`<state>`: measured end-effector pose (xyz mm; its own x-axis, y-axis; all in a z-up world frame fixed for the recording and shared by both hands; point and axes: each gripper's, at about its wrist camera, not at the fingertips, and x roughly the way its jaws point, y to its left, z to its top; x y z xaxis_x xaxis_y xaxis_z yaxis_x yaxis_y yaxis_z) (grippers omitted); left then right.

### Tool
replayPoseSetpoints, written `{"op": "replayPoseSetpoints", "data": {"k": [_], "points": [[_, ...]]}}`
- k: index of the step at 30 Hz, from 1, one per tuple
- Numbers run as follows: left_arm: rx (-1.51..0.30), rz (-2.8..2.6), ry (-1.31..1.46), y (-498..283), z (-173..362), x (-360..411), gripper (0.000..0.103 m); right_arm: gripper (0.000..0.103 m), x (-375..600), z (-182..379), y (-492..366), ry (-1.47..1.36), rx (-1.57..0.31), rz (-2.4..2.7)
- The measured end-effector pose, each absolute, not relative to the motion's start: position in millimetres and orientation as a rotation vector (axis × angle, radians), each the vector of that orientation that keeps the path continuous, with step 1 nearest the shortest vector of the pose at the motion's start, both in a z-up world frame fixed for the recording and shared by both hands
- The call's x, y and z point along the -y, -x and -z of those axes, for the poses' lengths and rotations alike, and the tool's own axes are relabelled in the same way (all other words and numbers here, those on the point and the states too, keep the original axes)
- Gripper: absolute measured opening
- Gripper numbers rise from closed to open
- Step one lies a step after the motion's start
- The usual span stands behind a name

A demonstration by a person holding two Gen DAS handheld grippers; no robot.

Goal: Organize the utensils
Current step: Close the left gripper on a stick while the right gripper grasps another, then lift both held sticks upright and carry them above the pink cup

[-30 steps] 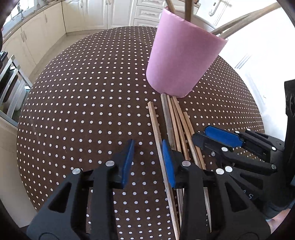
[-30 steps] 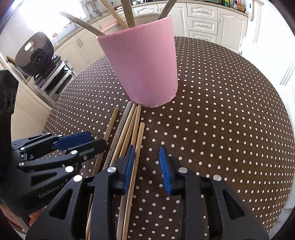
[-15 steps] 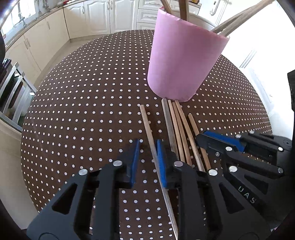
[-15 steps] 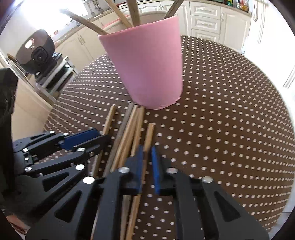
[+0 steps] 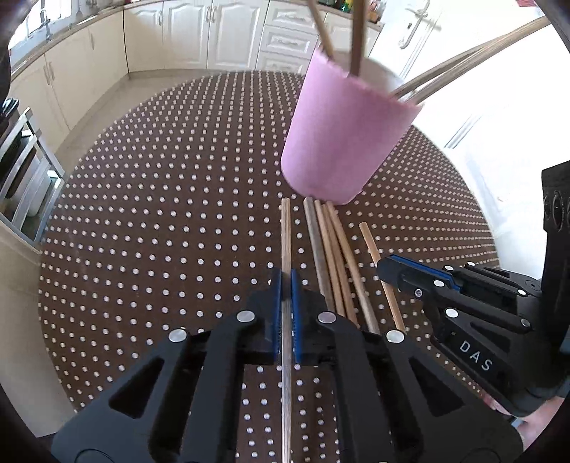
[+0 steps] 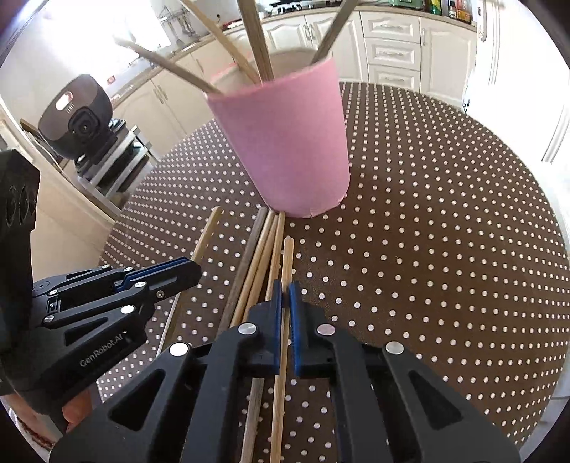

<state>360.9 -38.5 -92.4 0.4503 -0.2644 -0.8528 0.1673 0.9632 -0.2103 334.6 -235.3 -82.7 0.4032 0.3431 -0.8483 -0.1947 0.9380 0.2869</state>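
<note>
A pink cup [image 5: 342,142] [image 6: 285,149] stands on the dotted brown table and holds several wooden chopsticks. More chopsticks [image 5: 335,256] [image 6: 258,256] lie side by side in front of it. My left gripper [image 5: 285,281] is shut on the leftmost chopstick [image 5: 285,235], apart from the bundle. My right gripper [image 6: 285,292] is shut on the rightmost chopstick [image 6: 287,260]. Each gripper also shows in the other's view: the right one [image 5: 392,270], the left one [image 6: 192,270].
The round table [image 5: 160,213] has a brown cloth with white dots. White kitchen cabinets [image 5: 199,32] stand behind it. A metal rack [image 5: 21,167] is at the left, and a black camera device [image 6: 78,117] sits on a rack beyond the table edge.
Both grippers went from open to shut, each closing on one chopstick. The left chopstick now lies straighter and apart from the bundle; the right one has shifted out to the right.
</note>
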Motion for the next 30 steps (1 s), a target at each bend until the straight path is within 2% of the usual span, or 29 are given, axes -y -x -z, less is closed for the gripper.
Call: {"op": "replayPoseSetpoints", "data": {"k": [15, 30], "points": [[-0.896, 0.318, 0.087, -307.9, 13.4, 27.1, 0.006, 0.0, 245.9, 22.7, -308.9, -0.165, -0.952, -0.371], [-1.0, 0.264, 0.101, -322.4, 49.1, 19.0, 0.006, 0.004, 246.9, 84.6, -335.5, -0.082, -1.158, -0.22]]}}
